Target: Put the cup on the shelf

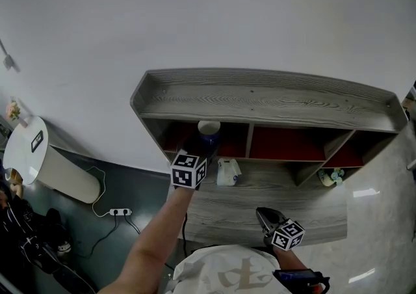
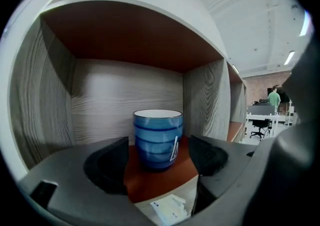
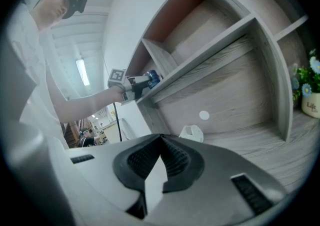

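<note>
Left gripper view | cup upright in shelf bay | left gripper open, not touching | likely rigid, slick, breakable: grasp mid-wall

Cup is sitting upright in the shelf's leftmost compartment. I'm holding my left gripper at that opening, my right gripper before the shelf, lower down.

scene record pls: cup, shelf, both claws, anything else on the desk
cup: blue striped cup, upright on the red-brown floor of the left compartment
shelf: grey wood-grain shelf, open compartments
left claw: left claw open, pads either side of the cup, not touching
right claw: right claw shut, empty, over the desk
other: small white object on the desk; potted flowers lower right
</note>
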Tool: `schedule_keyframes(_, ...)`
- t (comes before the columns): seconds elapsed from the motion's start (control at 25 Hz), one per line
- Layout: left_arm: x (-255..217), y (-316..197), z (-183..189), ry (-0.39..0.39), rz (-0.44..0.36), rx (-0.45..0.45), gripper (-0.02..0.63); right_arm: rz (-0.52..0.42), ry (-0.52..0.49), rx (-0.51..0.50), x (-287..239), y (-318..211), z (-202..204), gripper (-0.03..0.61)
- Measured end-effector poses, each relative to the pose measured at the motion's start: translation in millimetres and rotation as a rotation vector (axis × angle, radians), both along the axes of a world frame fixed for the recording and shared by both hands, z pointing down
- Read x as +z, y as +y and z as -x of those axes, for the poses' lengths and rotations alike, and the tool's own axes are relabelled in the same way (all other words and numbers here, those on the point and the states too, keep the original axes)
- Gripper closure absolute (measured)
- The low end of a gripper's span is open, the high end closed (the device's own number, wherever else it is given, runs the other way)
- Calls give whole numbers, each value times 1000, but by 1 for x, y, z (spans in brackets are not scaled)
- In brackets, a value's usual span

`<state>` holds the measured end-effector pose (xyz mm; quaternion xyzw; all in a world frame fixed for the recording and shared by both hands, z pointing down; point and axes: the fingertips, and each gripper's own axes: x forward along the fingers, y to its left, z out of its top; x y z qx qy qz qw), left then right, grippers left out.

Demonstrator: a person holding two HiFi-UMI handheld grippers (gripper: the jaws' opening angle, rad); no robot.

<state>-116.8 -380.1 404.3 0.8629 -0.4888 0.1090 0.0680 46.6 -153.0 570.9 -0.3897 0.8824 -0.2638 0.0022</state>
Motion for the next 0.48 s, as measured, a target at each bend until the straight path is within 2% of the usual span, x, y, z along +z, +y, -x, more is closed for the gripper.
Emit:
schedule_keyframes(0.08, 2, 8, 4, 15, -3, -6, 230, 0, 0, -7, 0, 1, 2, 574)
schedule_keyframes(0.24, 7, 31, 10, 42, -10, -8, 339, -3, 0, -17, -1, 3, 6, 574)
schedule_keyframes(0.32, 11, 44, 11, 54, -11, 13, 425, -5, 1, -22, -2, 3, 8, 574)
schedule_keyframes(0.48, 23, 71, 15, 68, -8, 43, 496, -11, 6, -44, -5, 4, 17, 574)
